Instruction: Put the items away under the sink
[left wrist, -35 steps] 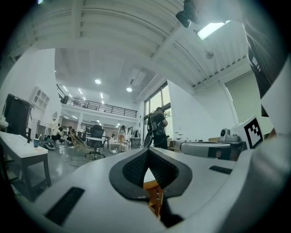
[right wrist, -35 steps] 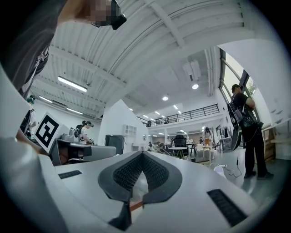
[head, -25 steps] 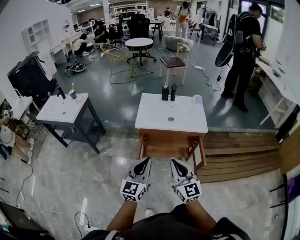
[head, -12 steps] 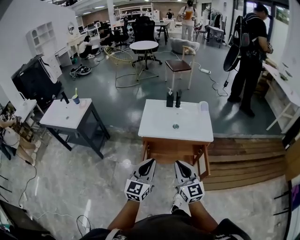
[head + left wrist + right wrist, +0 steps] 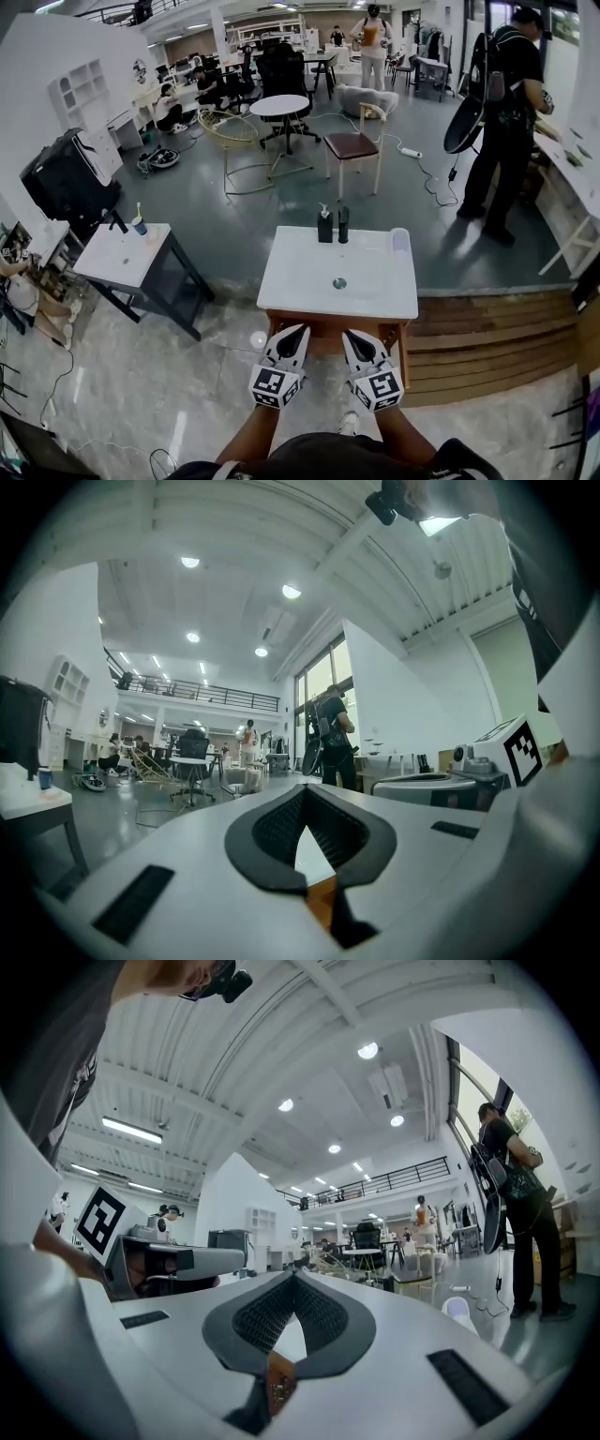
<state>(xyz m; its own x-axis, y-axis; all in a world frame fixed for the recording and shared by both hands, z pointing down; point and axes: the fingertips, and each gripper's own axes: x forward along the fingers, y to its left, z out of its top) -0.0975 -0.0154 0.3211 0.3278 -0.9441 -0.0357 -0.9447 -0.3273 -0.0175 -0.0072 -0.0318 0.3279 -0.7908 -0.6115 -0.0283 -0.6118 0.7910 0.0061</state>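
A white sink top (image 5: pixel 300 272) on a wooden stand sits on pale marble floor, with a wooden step (image 5: pixel 478 328) at its right and open floor left towards a smaller table (image 5: pixel 122 255). Two dark bottles (image 5: pixel 324 227) stand upright, side by side, at its far edge, a white cup (image 5: pixel 400 241) right of them. The left gripper (image 5: pixel 296 332) and right gripper (image 5: pixel 351 336), both closed tip to tip and empty, hover at the near edge

Ahead of me stands the white-topped wooden sink bench (image 5: pixel 375 291). On its back edge sit a dark pump bottle (image 5: pixel 325 226) and, just right, a dark slim bottle (image 5: pixel 343 224); a white cup (image 5: pixel 400 240) occupies the back right corner. A dark-framed white bench (image 5: pixel 108 262) stands well left.
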